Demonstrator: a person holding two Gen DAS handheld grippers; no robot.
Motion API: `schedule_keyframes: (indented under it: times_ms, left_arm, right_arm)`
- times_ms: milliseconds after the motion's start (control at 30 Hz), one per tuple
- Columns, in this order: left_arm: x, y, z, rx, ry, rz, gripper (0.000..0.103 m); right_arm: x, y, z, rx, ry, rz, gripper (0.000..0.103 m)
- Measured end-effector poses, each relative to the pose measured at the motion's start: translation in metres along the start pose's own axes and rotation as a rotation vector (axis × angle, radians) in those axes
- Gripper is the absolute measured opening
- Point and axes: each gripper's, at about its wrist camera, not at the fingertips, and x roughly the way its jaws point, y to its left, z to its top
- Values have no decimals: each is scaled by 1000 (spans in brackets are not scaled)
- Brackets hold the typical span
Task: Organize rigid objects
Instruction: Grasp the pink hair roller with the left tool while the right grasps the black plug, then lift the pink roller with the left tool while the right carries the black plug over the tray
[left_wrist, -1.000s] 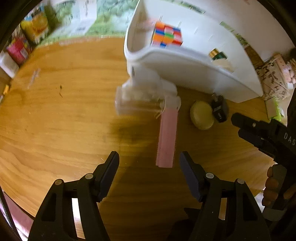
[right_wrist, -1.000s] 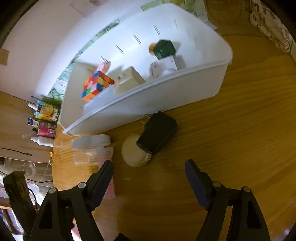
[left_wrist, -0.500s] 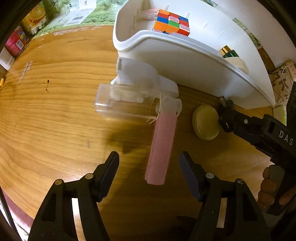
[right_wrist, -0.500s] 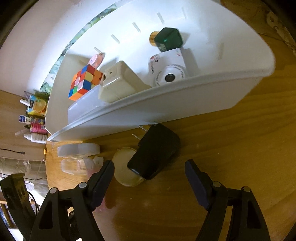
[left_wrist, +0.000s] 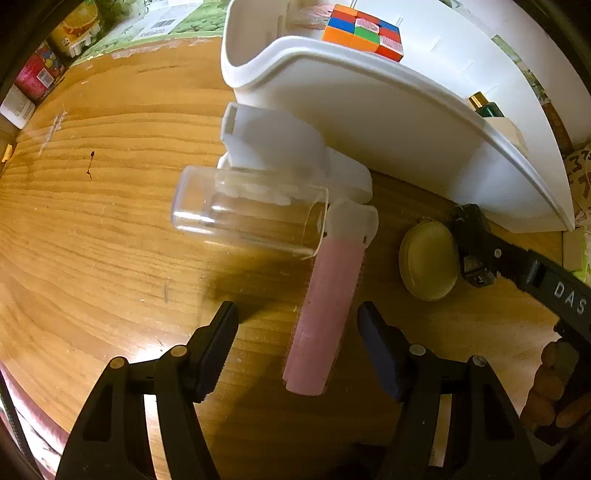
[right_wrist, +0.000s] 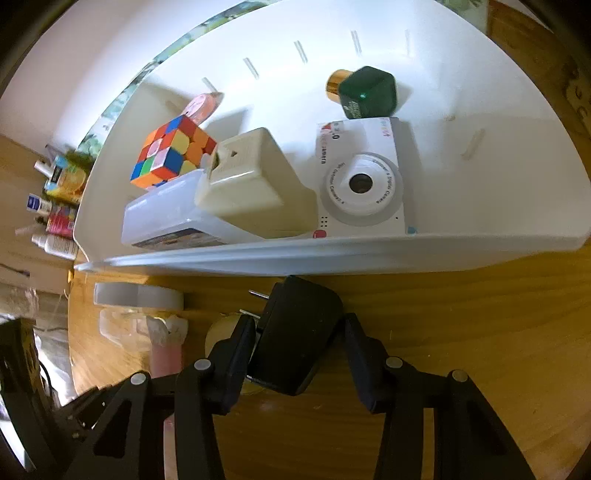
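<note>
Adapter: black plug adapter (right_wrist: 295, 339) lies on the tabletop (right_wrist: 461, 332) between the right gripper (right_wrist: 299, 349) fingers, just short of the white bin (right_wrist: 332, 254).
Right gripper: jaws partly open, flanking the adapter, contact unclear.
Left gripper: left gripper (left_wrist: 297, 328) wide open, holding nothing; pink roller (left_wrist: 325, 314) lies between its fingers.

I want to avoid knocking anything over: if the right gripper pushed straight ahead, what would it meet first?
The black plug adapter, already between the open right gripper fingers. Just beyond it stands the white bin wall, though depth is hard to judge.
</note>
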Motion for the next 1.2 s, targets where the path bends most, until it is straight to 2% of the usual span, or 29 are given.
schedule_keyframes:
  times_ms: [300, 400, 533, 833, 1067, 1200]
  left_arm:
    - [-4, -10, 9, -16, -26, 37, 36]
    - [-5, -12, 8, -19, -30, 38, 30]
    - [-4, -12, 2, -14, -26, 21, 27]
    - [-13, -10, -16, -51, -18, -17, 26]
    - [-49, -11, -33, -47, -83, -41, 26]
    - [-76, -15, -34, -29, -138, -58, 26]
  right_arm:
    - [-1, 0, -4, -42, 15, 33, 48]
    - [-4, -3, -10, -51, 30, 47, 47]
    - [-7, -9, -17, -58, 49, 55, 43]
    - [-24, -10, -35, -106, 68, 88, 43]
    - [-56, 2, -41, -208, 4, 78, 43]
    - [-81, 8, -42, -277, -66, 72, 43]
